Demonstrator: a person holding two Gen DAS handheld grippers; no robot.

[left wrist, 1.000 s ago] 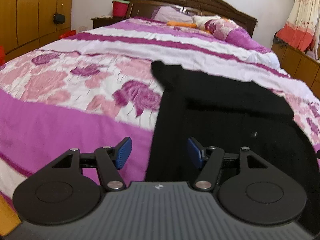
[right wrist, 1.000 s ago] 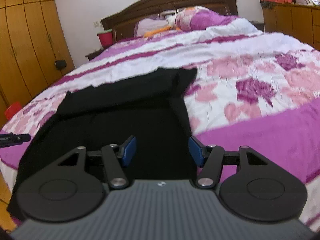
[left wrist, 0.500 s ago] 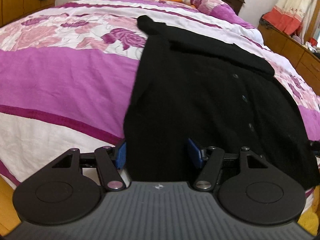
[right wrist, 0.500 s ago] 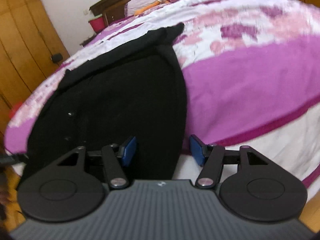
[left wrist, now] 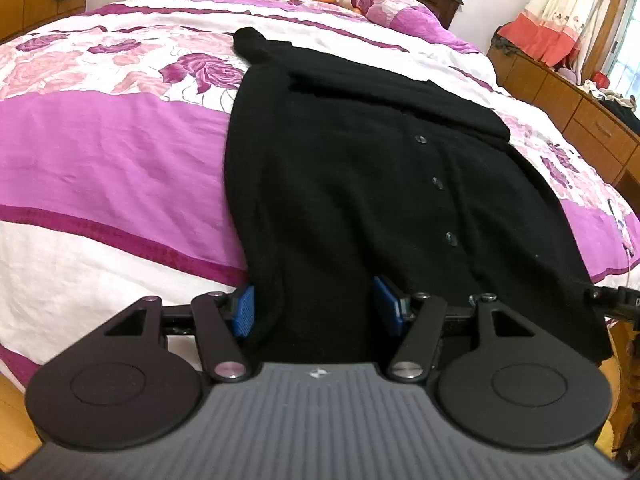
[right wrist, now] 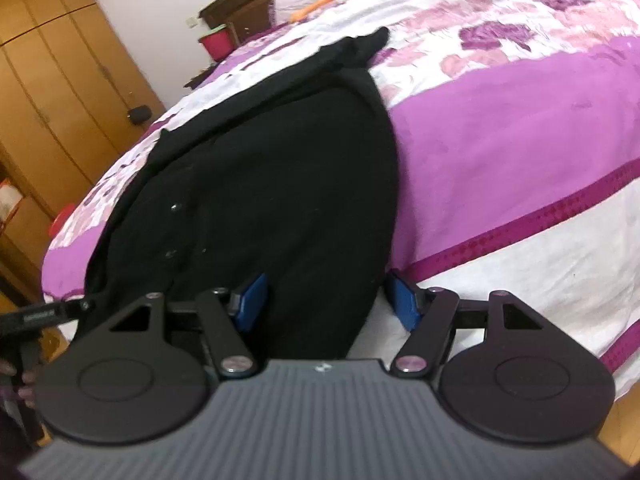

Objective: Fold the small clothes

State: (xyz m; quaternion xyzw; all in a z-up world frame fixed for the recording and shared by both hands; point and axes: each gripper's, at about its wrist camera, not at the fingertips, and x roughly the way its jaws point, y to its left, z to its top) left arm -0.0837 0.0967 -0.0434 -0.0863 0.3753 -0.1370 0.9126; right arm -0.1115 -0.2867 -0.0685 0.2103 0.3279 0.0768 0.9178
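A black buttoned cardigan (left wrist: 360,168) lies flat on the bed, sleeves folded across its top and its hem hanging over the near edge. My left gripper (left wrist: 316,310) is open at the hem's left corner, with the cloth between its blue pads (left wrist: 244,312) but not pinched. My right gripper (right wrist: 328,300) is at the cardigan's (right wrist: 280,184) right hem corner. Its jaws are opening, with the cloth edge lying loose between them. Each view catches the other gripper at its side edge: the right one (left wrist: 616,300) and the left one (right wrist: 40,314).
The bed has a pink, purple and white floral cover (left wrist: 100,148), with pillows (left wrist: 384,4) and a dark headboard at the far end. A red bin (right wrist: 218,44) stands on a nightstand. Wooden wardrobes (right wrist: 52,92) stand to the left, a low wooden dresser (left wrist: 580,120) to the right.
Both grippers have dropped and tilted down toward the near edge of the bed. The cardigan's hem corners now lie between their jaws. The right jaws stand wider.
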